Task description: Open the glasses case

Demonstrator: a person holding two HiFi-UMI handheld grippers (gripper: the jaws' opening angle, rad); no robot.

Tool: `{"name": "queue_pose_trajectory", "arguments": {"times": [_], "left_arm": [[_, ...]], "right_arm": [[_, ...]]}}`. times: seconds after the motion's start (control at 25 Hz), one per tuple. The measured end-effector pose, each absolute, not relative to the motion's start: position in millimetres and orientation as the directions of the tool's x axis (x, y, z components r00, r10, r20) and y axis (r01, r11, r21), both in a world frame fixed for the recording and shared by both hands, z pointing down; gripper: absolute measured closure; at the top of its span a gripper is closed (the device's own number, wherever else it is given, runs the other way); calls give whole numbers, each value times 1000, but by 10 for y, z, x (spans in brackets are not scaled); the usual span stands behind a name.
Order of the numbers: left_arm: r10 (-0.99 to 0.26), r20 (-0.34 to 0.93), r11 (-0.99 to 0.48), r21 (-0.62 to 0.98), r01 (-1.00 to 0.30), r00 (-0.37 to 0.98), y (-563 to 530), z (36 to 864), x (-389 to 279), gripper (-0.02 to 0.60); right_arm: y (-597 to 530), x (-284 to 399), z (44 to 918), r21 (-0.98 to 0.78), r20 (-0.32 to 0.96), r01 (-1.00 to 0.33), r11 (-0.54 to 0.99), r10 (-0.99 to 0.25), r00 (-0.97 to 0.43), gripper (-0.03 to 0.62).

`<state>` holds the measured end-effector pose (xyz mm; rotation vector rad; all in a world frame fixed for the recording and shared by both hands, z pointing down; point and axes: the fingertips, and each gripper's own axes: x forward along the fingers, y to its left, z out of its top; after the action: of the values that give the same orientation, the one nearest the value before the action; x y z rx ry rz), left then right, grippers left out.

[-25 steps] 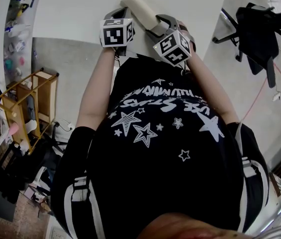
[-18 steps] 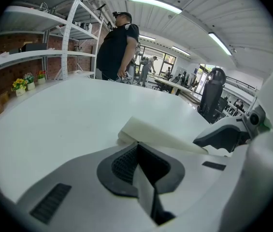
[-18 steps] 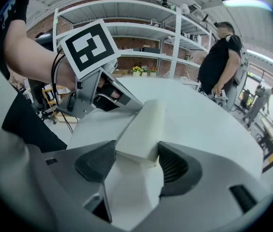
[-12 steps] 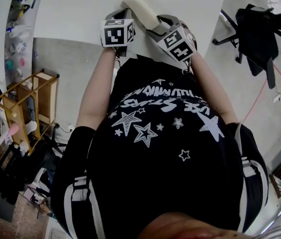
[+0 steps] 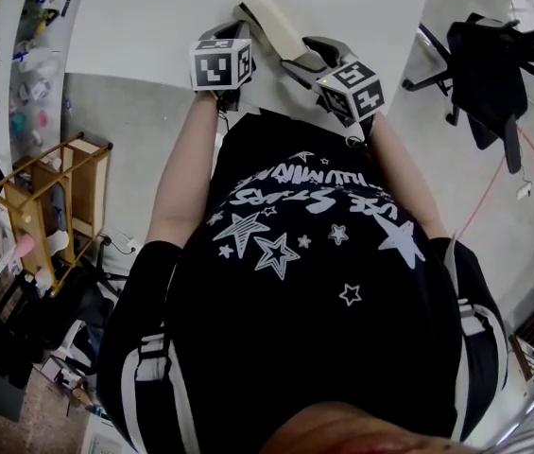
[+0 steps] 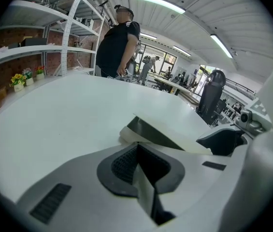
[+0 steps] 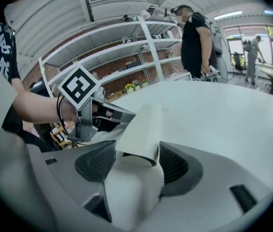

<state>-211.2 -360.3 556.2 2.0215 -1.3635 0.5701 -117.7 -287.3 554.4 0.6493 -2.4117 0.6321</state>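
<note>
A cream glasses case (image 5: 271, 22) hangs between both grippers, above the near edge of the white table (image 5: 144, 17). My left gripper (image 5: 232, 25) is shut on the case's thin lid flap (image 6: 145, 190), which stands edge-on between its pads. Beyond the jaws the case (image 6: 175, 138) gapes, showing a dark inside (image 6: 143, 128). My right gripper (image 5: 304, 55) is shut on the case body (image 7: 141, 124), which fills the space between its dark pads (image 7: 95, 161). The two grippers sit close together, the left gripper (image 7: 108, 112) just left of the case in the right gripper view.
A wooden shelf unit (image 5: 59, 187) stands on the floor at the left. A black chair with a jacket (image 5: 489, 64) is at the right. White shelving (image 6: 54, 37) and a standing person (image 6: 119, 42) are beyond the table's far side.
The right gripper has shifted right and slightly down, away from the left one. The case has stretched out and tilted between them, its lid side parting from the body.
</note>
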Motion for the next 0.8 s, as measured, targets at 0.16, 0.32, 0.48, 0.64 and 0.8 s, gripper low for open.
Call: {"name": "queue_pose_trajectory", "arguments": {"times": [0.16,0.32,0.48,0.64,0.8], "left_arm": [[-658,655,-270,254,-929,370,-3608,5551,-2131,569],[-659,656,-269,251,-930,368,-3607,5574,-2133,569],[-661,656,-271,246,-931,365,-3605,5543,-2121,569],[-662,654,-278,238,-930,365,-3610,5505,-2108,569],[-666,653,-280,229,-932,360,-3608,5516,-2100,569]], "right_arm": [[-2958,-1075,5463,-317,572,-611,725,-368,-733,306],[-3029,-949,5392,-299,561,-645,704,-417,-715,306],[-3188,-728,5292,-288,518,-705,648,-513,-684,306],[-3307,-560,5231,-247,517,-746,618,-568,-641,306],[-3349,-483,5269,-251,522,-773,583,-591,-615,306]]}}
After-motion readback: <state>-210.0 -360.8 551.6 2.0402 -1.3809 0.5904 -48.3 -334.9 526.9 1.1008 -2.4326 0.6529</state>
